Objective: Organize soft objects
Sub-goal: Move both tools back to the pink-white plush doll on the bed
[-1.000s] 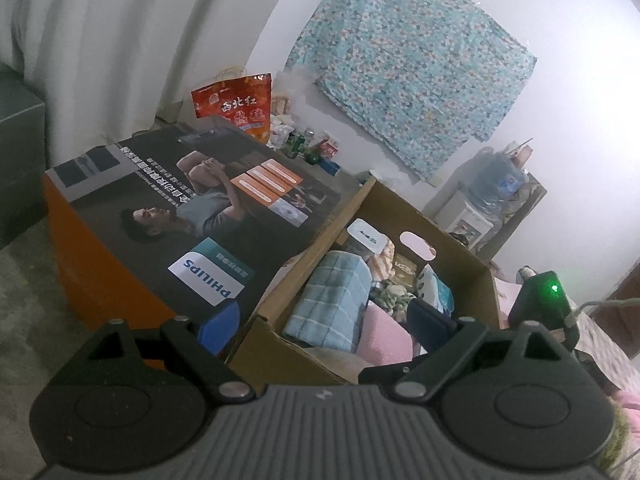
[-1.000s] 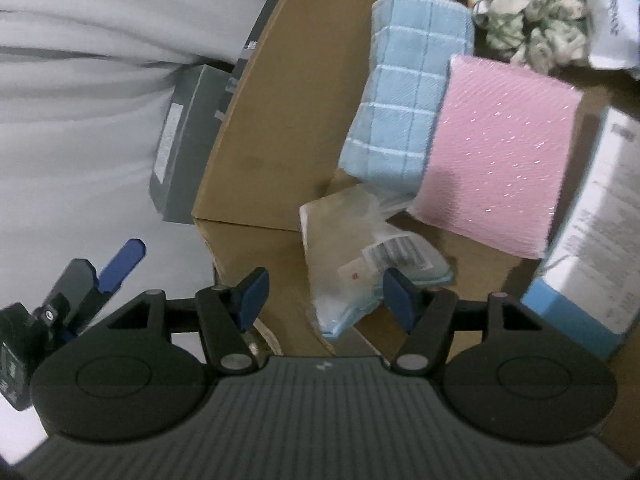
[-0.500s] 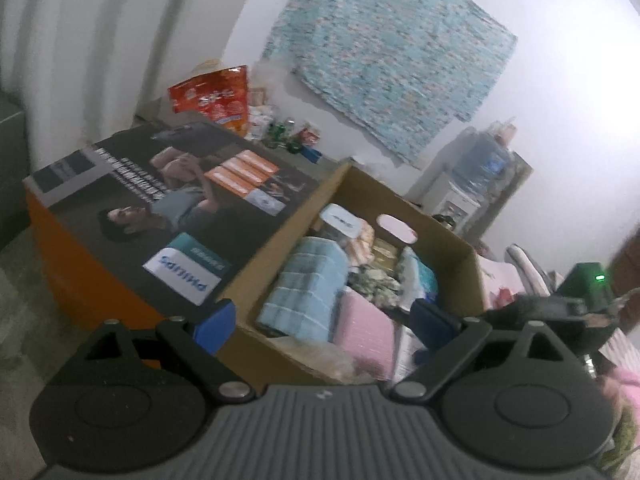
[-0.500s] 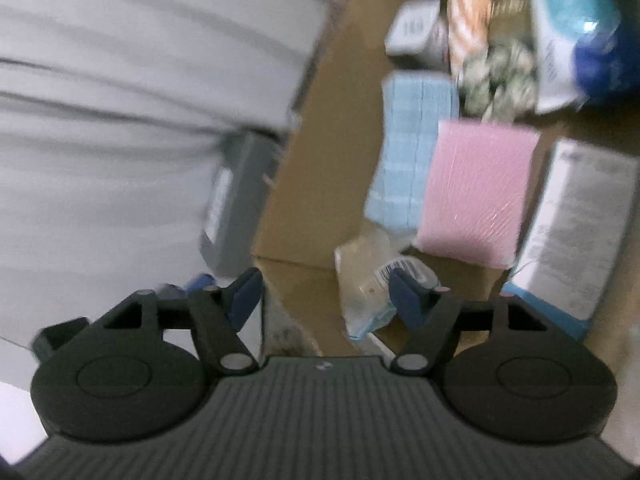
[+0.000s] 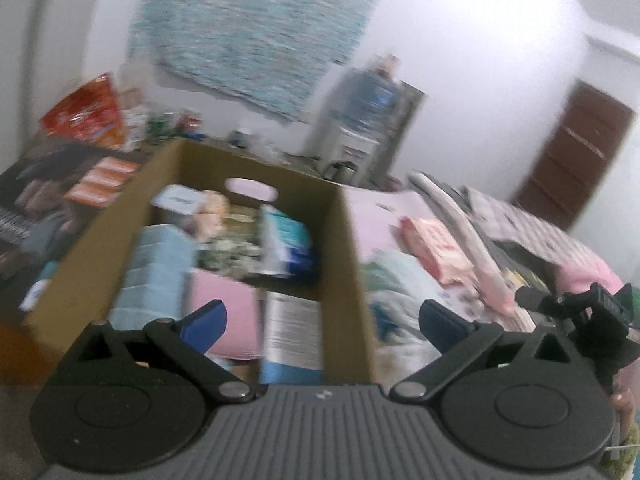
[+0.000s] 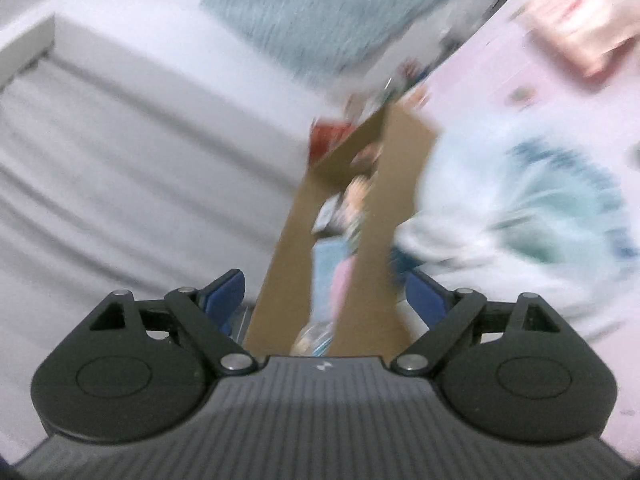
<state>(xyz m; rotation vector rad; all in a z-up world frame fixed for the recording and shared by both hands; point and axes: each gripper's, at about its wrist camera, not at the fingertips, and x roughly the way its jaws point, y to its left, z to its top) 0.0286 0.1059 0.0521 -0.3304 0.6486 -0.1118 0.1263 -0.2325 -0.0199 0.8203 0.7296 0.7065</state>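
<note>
Bed (image 5: pixel 384 208): white-teal cloth (image 5: pixel 400 280) beyond left tool (image 5: pixel 322 320)

Two wrist views, one shared box

We look down into the cardboard box (image 5: pixel 348 248) from its near end; our right view skims it (image 6: pixel 400 168) edge-on, close.

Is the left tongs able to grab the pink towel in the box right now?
Probably yes. The left tongs have just been opening, with nothing between them, and the pink towel lies uncovered in the open-topped cardboard box, just ahead of the left finger. The picture is blurry, though.
</note>
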